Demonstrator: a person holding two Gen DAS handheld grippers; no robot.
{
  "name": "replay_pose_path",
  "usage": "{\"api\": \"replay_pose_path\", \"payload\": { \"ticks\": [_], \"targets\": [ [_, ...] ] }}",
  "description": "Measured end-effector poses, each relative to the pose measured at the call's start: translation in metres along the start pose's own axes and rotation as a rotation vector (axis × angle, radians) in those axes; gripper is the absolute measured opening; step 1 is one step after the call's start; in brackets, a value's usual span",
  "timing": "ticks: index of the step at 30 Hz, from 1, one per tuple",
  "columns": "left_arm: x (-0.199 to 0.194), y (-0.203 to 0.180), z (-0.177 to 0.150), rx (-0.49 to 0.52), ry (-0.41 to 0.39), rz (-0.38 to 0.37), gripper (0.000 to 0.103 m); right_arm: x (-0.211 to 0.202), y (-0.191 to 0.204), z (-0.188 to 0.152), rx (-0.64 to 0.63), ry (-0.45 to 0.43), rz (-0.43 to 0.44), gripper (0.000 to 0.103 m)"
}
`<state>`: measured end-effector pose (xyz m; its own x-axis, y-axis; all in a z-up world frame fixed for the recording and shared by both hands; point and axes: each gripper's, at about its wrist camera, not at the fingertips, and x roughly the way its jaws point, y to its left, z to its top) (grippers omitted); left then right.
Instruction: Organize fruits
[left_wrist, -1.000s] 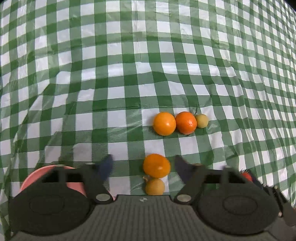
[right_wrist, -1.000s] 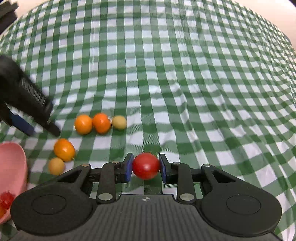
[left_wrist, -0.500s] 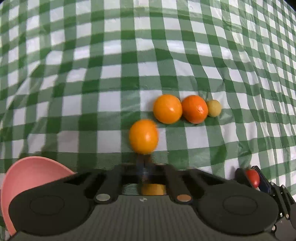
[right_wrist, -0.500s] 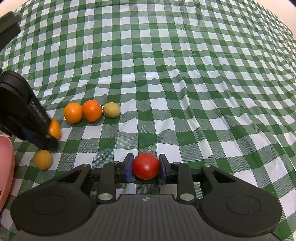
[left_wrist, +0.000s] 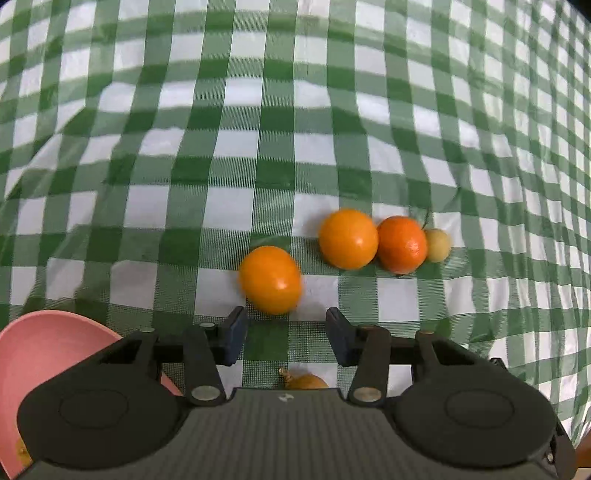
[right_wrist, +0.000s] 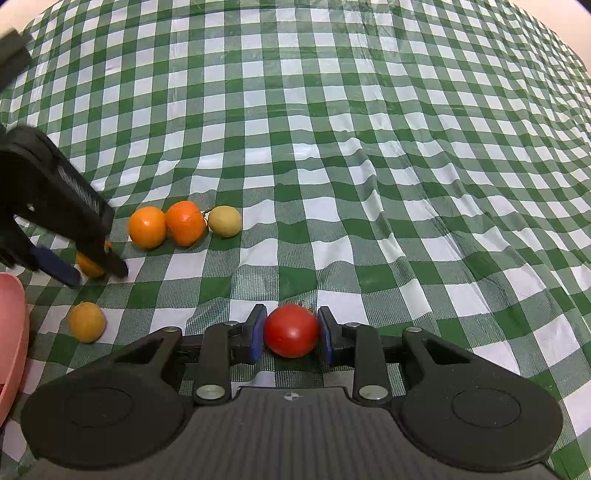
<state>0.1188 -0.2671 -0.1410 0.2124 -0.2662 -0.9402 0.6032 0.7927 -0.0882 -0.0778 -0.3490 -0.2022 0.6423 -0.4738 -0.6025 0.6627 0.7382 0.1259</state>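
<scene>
Right now the right gripper (right_wrist: 291, 330) jaws clamp a round red tomato (right_wrist: 291, 329) above the green-checked bench (right_wrist: 332, 147); the left gripper (left_wrist: 282, 336) jaws gape empty just behind a smooth orange citrus (left_wrist: 270, 279), beside a pink bowl (left_wrist: 44, 343).

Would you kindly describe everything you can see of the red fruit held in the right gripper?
The red fruit is round, smooth and glossy, like a tomato, with a soft highlight on its upper left. It sits between the blue pads of the right gripper, which press on its left and right sides. A small greenish stem bit shows at its top right edge. It looks whole and unbruised. Behind and below it lies the green checked tablecloth; whether it touches the cloth cannot be told.
</scene>
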Motion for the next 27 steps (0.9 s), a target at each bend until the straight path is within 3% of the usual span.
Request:
{"api": "replay_pose_path", "payload": {
  "ticks": [1, 3, 5, 7, 8, 9, 10, 11, 15, 20, 21, 22, 25, 27],
  "targets": [
    [0.001, -0.001, 0.001, -0.004, -0.008, 0.005, 0.053, 0.001, -0.001, 0.001, 0.003, 0.000, 0.002, 0.031],
    [0.004, 0.002, 0.003, -0.033, 0.000, 0.005, 0.073, 0.003, -0.001, 0.003, 0.005, 0.000, 0.005, 0.031],
    [0.005, 0.008, 0.009, -0.071, 0.004, 0.014, 0.082, 0.004, -0.001, 0.004, 0.004, 0.000, 0.006, 0.031],
    [0.004, 0.018, 0.014, -0.106, 0.017, 0.009, 0.082, 0.006, -0.001, 0.006, -0.002, -0.001, 0.007, 0.031],
    [0.004, 0.023, 0.017, -0.119, 0.017, 0.009, 0.077, 0.007, -0.001, 0.007, -0.006, -0.002, 0.009, 0.031],
    [0.001, 0.026, 0.018, -0.121, 0.003, 0.017, 0.062, 0.007, -0.001, 0.008, -0.008, -0.002, 0.009, 0.031],
    [0.000, 0.026, 0.019, -0.116, -0.002, 0.030, 0.054, 0.008, -0.001, 0.008, -0.010, -0.003, 0.010, 0.031],
    [-0.003, 0.026, 0.020, -0.112, -0.007, 0.038, 0.036, 0.009, -0.001, 0.009, -0.012, -0.003, 0.011, 0.031],
    [-0.008, 0.030, 0.020, -0.116, -0.023, 0.027, 0.036, 0.013, -0.001, 0.012, -0.016, -0.005, 0.014, 0.031],
    [-0.028, 0.026, 0.002, -0.042, -0.097, 0.044, 0.033, 0.010, -0.003, 0.016, 0.004, -0.018, 0.026, 0.031],
    [-0.040, 0.023, -0.003, -0.014, -0.130, 0.039, 0.010, 0.007, -0.005, 0.018, 0.009, -0.031, 0.028, 0.031],
    [-0.049, 0.019, -0.008, 0.014, -0.152, 0.026, 0.003, 0.004, -0.005, 0.019, 0.009, -0.046, 0.028, 0.031],
    [-0.086, 0.019, -0.027, 0.045, -0.214, -0.026, 0.000, -0.016, -0.004, 0.022, -0.003, -0.095, 0.035, 0.031],
    [-0.097, 0.019, -0.035, 0.064, -0.247, -0.016, 0.000, -0.025, 0.003, 0.022, -0.037, -0.115, 0.031, 0.031]
  ]
}}
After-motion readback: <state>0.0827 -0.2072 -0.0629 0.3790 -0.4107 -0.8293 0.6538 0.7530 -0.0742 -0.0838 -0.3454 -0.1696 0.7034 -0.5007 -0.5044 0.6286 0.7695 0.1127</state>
